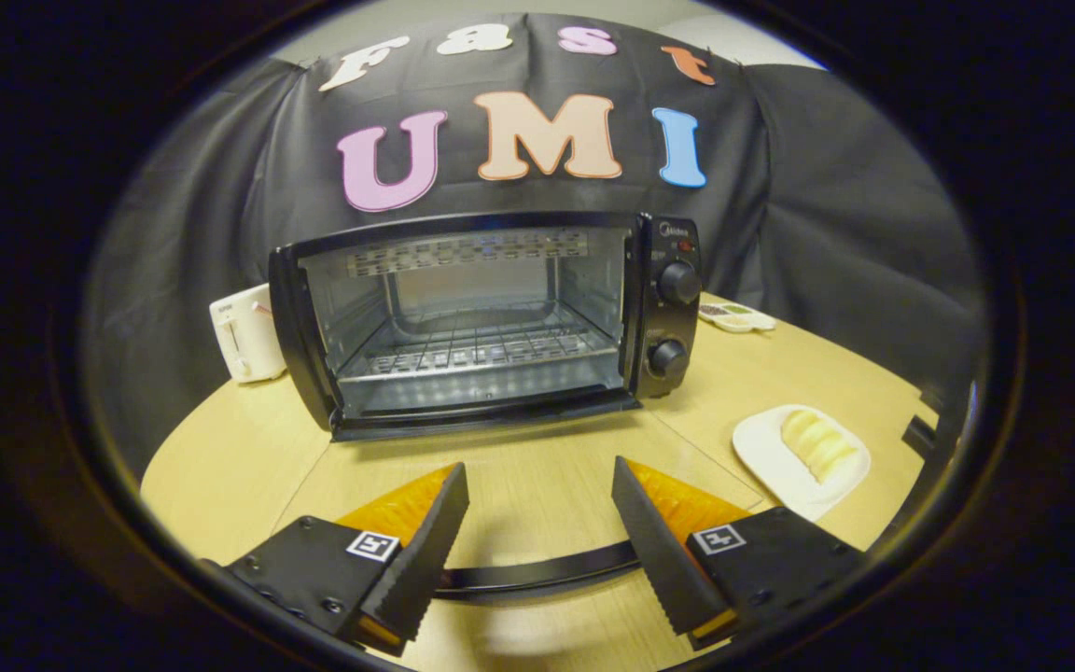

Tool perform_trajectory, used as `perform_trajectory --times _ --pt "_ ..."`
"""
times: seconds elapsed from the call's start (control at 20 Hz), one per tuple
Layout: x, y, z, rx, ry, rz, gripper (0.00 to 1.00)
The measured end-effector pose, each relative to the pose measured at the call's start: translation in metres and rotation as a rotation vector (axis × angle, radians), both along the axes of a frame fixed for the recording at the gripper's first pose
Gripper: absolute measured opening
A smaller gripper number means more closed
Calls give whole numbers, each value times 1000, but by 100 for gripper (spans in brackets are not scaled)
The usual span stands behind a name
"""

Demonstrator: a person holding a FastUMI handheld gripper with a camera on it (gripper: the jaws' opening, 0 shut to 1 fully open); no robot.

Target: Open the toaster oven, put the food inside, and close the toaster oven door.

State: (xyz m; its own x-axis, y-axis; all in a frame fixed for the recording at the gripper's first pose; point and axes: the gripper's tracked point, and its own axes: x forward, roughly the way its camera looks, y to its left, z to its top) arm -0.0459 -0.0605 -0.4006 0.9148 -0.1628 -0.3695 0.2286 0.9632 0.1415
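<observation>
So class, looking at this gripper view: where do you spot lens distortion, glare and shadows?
Gripper view: fisheye bends the table edge and toaster oven outline; glare glints on the oven's metal rack and inner walls; soft shadows lie under the oven's front and beneath the open gripper; the plate of food looks sharp enough.

Sitting on the table (248, 457): one toaster oven (486, 322), door lying open; one white toaster (246, 334) far left; one plate (785, 462) bearing one food piece (817, 443); one small tray (736, 318). One gripper (539, 485), fingers standing apart, gripping nothing.
</observation>
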Motion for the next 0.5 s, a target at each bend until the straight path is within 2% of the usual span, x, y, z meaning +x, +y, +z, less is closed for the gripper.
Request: perform_trajectory --times 0.2,0.5 --pt "2 -1 3 -8 -4 -4 98" --pt "6 -2 2 -9 72 -15 98"
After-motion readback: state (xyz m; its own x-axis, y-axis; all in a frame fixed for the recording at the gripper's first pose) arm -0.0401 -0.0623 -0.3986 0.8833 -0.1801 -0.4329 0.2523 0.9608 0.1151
